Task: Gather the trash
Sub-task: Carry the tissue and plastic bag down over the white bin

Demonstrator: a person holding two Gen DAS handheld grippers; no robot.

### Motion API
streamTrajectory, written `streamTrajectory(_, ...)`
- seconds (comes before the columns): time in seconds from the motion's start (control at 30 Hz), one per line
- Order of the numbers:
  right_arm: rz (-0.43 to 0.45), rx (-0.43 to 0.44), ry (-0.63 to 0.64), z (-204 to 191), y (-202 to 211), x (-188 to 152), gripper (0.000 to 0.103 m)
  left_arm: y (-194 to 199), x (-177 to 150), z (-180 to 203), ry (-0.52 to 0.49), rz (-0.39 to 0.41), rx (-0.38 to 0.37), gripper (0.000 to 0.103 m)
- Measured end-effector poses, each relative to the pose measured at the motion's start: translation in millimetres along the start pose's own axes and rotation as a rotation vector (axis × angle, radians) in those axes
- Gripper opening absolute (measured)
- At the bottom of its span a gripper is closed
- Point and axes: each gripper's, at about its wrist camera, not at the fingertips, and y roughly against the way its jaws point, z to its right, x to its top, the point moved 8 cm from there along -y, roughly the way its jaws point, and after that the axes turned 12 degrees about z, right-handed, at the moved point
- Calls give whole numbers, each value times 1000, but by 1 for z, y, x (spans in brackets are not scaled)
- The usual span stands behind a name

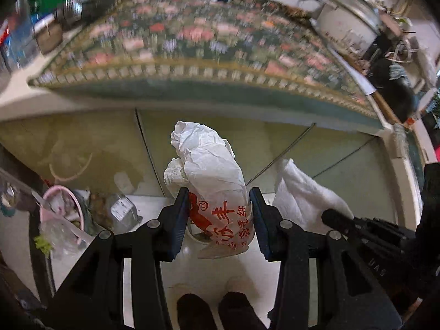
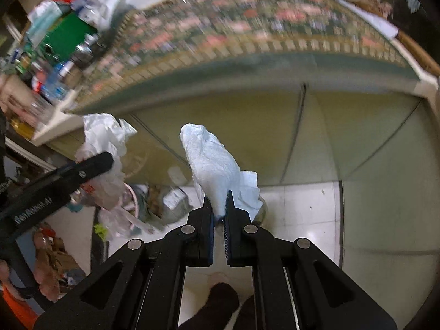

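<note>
Keep the left hand-held gripper (image 1: 220, 214) clamped half-wide on the crumpled wrapper (image 1: 209, 176) and the right hand-held gripper (image 2: 219, 209) pinched tight on the paper towel (image 2: 211, 159) (both loose, light) until directly above the pink bin (image 1: 62, 209).

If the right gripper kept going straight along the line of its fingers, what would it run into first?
Probably the pale cabinet front under the floral-covered counter. The right gripper, shut on a white paper towel, points down toward where that front meets the tiled floor. Depth is unclear, so the floor could come first.

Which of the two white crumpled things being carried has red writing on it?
The plastic bag in the left gripper; the paper towel in the right gripper is plain.
</note>
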Motion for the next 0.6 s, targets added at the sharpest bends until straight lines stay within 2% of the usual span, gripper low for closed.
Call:
streamTrajectory(0.27, -113, -21, -11, 52, -108, -57, 6, -107, -88, -36, 91, -96, 77, 43)
streamTrajectory(0.47, -217, 35, -22, 61, -197, -107, 6, -168, -153, -73, 179, -175, 139, 43)
streamTrajectory(0.6, -287, 73, -3, 56, -251, -139, 6, -196, -183, -87, 204, -206, 165, 43)
